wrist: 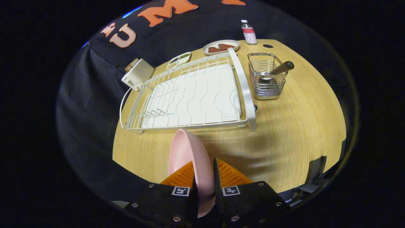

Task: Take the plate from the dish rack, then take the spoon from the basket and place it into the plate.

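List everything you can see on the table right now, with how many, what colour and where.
plate: one, pink, held on edge between the fingers, over the table's near side
rack: one, white wire, beyond the plate, nothing in it
basket: one, metal wire, right of the rack
spoon: one, metal with dark handle, in the basket, handle leaning out
dish: one, white, holding brown food, behind the rack
tray: one, white, divided, left of the dish
box: one, white, at the rack's far left corner
bottle: one, white with a red band, at the table's far edge
table: one, light wood
tool: one, shut on the plate
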